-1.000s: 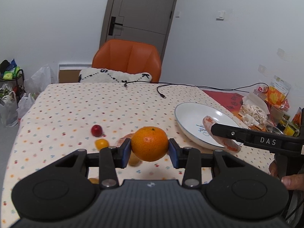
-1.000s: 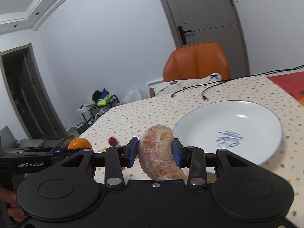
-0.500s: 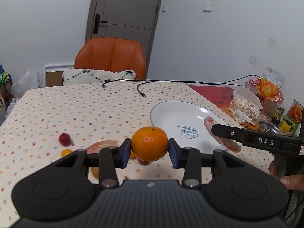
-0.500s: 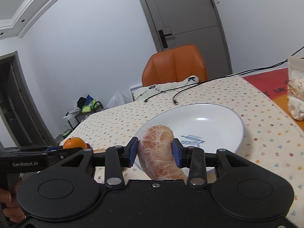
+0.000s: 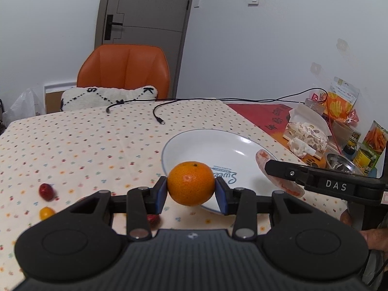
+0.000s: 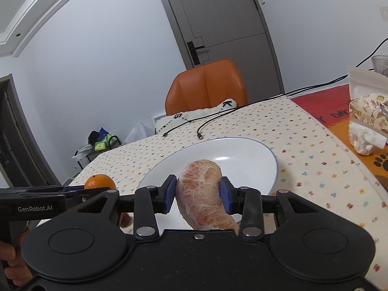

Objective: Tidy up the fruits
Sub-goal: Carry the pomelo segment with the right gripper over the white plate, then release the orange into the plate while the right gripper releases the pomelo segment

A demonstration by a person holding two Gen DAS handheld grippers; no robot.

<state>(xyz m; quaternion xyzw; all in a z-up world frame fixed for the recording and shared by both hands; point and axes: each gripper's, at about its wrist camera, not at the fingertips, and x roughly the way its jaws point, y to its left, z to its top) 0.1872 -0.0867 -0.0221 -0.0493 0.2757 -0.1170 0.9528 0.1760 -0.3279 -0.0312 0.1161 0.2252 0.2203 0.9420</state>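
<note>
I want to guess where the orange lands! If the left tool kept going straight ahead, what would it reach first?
Probably the white round plate: the left tool, shut on the round orange, points over its near rim, though depth is unclear.

Even, soft indoor light | faint glare on plate (image 6: pixel 254 150) | fisheye bends door (image 5: pixel 145 12), dark vignette corners | slight blur on small fruit (image 5: pixel 46 191) at left

Dotted table (image 5: pixel 84 133); white plate (image 5: pixel 208 143); cables (image 5: pixel 157 117)
</note>
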